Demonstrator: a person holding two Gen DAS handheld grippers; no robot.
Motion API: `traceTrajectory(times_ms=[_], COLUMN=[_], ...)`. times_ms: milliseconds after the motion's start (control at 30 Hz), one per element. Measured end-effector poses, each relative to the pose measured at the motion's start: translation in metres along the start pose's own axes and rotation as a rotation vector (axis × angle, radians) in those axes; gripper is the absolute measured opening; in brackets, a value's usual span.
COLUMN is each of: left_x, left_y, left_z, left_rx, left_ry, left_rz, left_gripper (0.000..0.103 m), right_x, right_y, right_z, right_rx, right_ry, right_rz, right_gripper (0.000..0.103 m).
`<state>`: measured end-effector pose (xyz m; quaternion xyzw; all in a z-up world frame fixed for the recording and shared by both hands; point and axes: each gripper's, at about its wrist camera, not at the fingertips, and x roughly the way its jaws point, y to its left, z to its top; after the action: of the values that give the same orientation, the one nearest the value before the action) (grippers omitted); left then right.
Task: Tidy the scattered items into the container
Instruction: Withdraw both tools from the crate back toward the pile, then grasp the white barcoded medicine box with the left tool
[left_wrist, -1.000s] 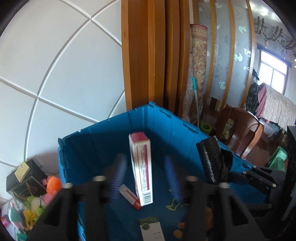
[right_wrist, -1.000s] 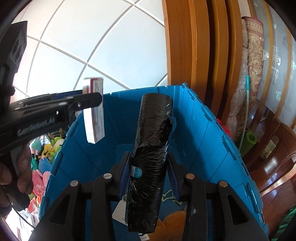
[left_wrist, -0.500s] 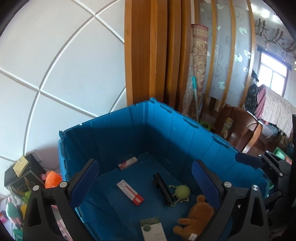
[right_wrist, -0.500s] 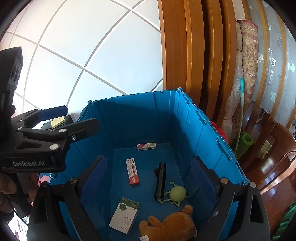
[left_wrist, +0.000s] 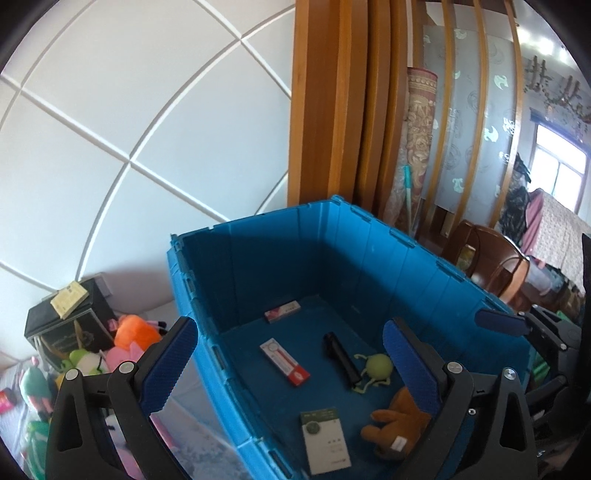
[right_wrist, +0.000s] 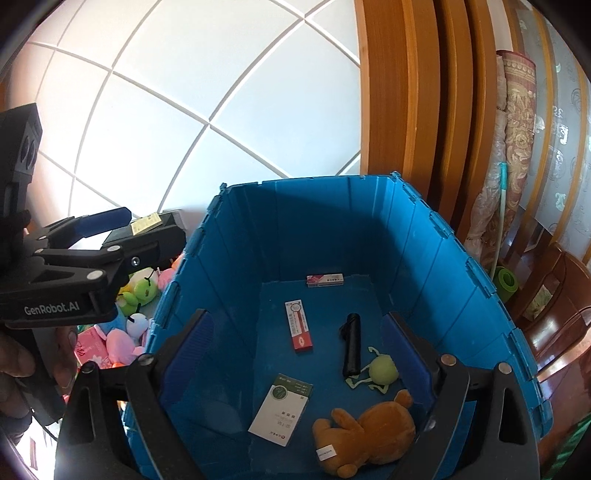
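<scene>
**Both grippers empty above the crate**

The left gripper (left_wrist: 291, 365) and right gripper (right_wrist: 299, 354) have just spread wide, nothing between their jaws. The blue container (right_wrist: 424, 258) fills mid-frame; the black roll (right_wrist: 351, 343) and red-white box (right_wrist: 327, 280) lie on its floor.

Likely a home, wooden chair (left_wrist: 491, 258), rolled rug (right_wrist: 517, 122), plush toys (right_wrist: 136, 295), window (left_wrist: 561, 177)

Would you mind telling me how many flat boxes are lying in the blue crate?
3: one at the far wall, one mid-floor, one nearest the camera. None appears hidden.
</scene>
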<state>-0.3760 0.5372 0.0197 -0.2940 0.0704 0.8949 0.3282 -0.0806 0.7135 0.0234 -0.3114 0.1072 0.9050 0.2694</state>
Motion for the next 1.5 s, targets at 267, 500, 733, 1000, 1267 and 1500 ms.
traceTrajectory(times_ms=[267, 500, 733, 1000, 1267, 1500], left_x=[-0.043, -0.080, -0.118, -0.150, -0.170, -0.168], left_y=[0.065, 0.132, 0.199, 0.270, 0.330, 0.384], left_z=[-0.046, -0.097, -0.150, -0.216, -0.283, -0.329], left_rx=[-0.079, -0.128, -0.174, -0.225, -0.211, -0.196], left_ry=[0.011, 0.049, 0.075, 0.117, 0.161, 0.183], left_rz=[0.073, 0.141, 0.179, 0.222, 0.245, 0.230], left_gripper=[0.102, 0.102, 0.102, 0.101, 0.099, 0.095], right_x=[-0.004, -0.002, -0.003, -0.001, 0.005, 0.008], right_y=[0.065, 0.131, 0.199, 0.260, 0.310, 0.345], right_z=[0.000, -0.009, -0.023, -0.042, -0.060, -0.072], right_rx=[-0.068, -0.100, -0.142, -0.170, -0.177, -0.171], right_ry=[-0.020, -0.006, 0.012, 0.051, 0.086, 0.106], right_rz=[0.066, 0.114, 0.163, 0.193, 0.206, 0.191], right_gripper=[0.093, 0.093, 0.093, 0.093, 0.093, 0.093])
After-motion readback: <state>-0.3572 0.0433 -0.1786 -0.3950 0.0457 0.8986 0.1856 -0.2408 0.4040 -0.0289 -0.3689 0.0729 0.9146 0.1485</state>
